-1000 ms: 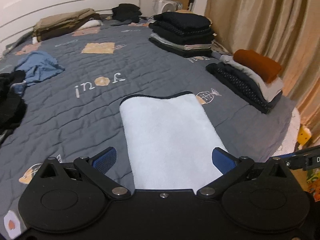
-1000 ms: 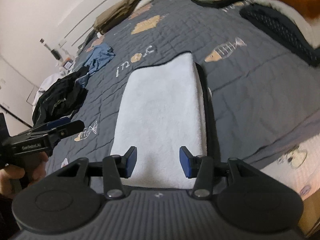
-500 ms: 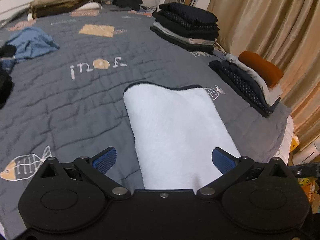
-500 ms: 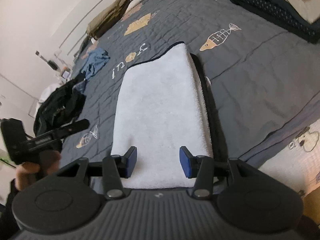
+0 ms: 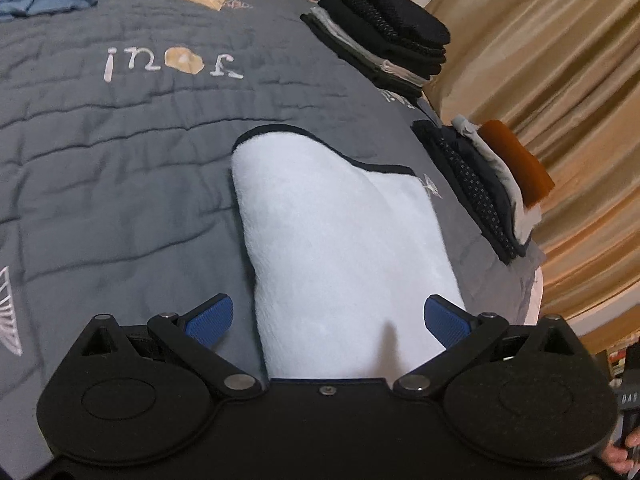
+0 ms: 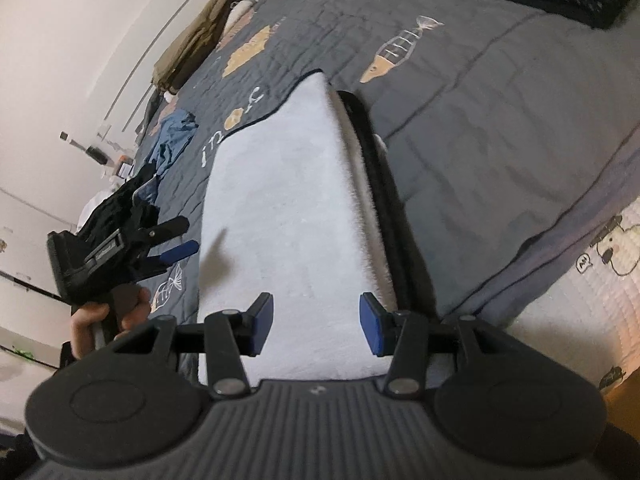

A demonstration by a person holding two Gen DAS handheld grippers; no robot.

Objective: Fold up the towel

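A white towel (image 5: 332, 232) with a dark trim lies folded into a long strip on the grey quilt (image 5: 120, 152). Its near end reaches under both grippers. My left gripper (image 5: 328, 320) is wide open, its blue pads on either side of the towel's near end. My right gripper (image 6: 316, 328) is open over the towel (image 6: 288, 208), with nothing pinched between its pads. In the right wrist view the left gripper (image 6: 160, 248) hovers just left of the towel, held by a hand (image 6: 100, 316).
Folded clothes stand in stacks at the right (image 5: 384, 36) (image 5: 488, 188), near the bed edge and a tan curtain (image 5: 560, 80). A blue garment (image 6: 172, 140), a black heap (image 6: 120, 208) and a tan pile (image 6: 192, 48) lie to the left.
Both grippers have come lower and closer to the towel's near end. The left gripper has moved in toward the towel's left side. The towel lies as before.
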